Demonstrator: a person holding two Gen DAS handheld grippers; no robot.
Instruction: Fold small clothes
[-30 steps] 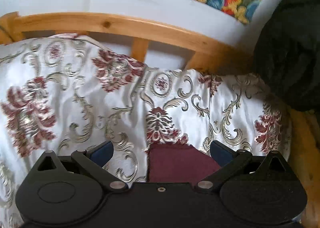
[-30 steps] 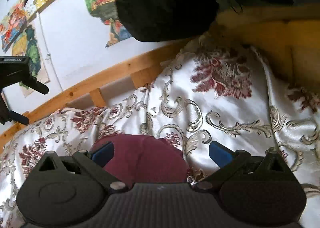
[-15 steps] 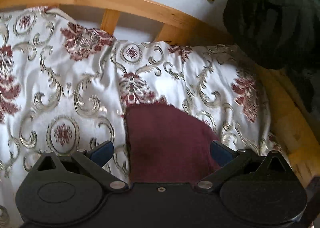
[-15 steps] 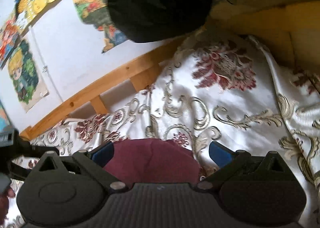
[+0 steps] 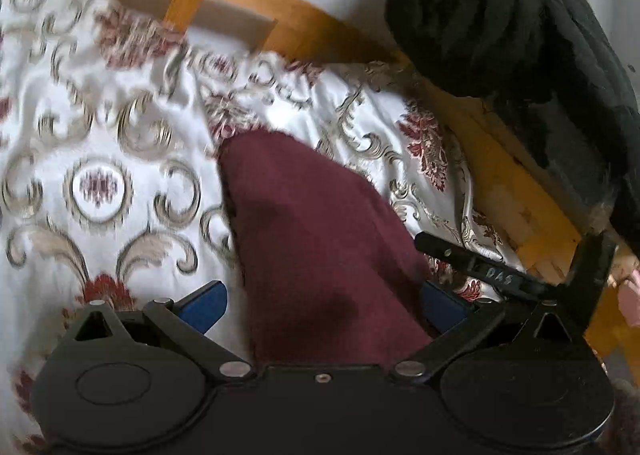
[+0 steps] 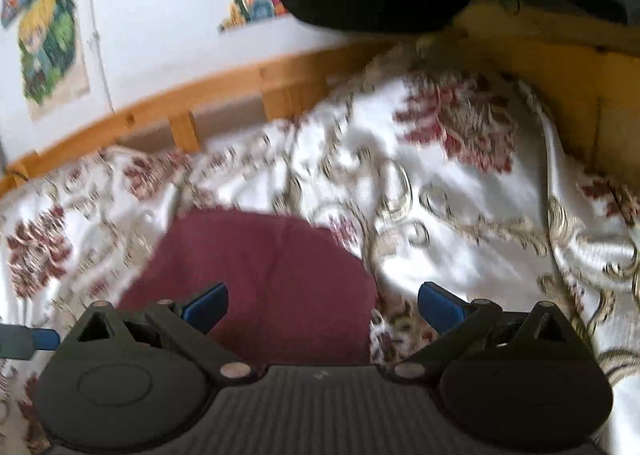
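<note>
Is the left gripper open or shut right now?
Open. The left gripper's blue fingers stand wide apart, the maroon cloth lying loose between them.

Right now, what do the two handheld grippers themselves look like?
Both the left gripper and the right gripper are matte black plastic with round side discs, silver pivot pins, linkage arms and blue finger pads. The right one's base is ribbed; handwritten white marks show on its side.

Both wrist views are aimed forward and downward, close above the patterned bedspread; the maroon cloth at 6 o'clock is shared.
</note>
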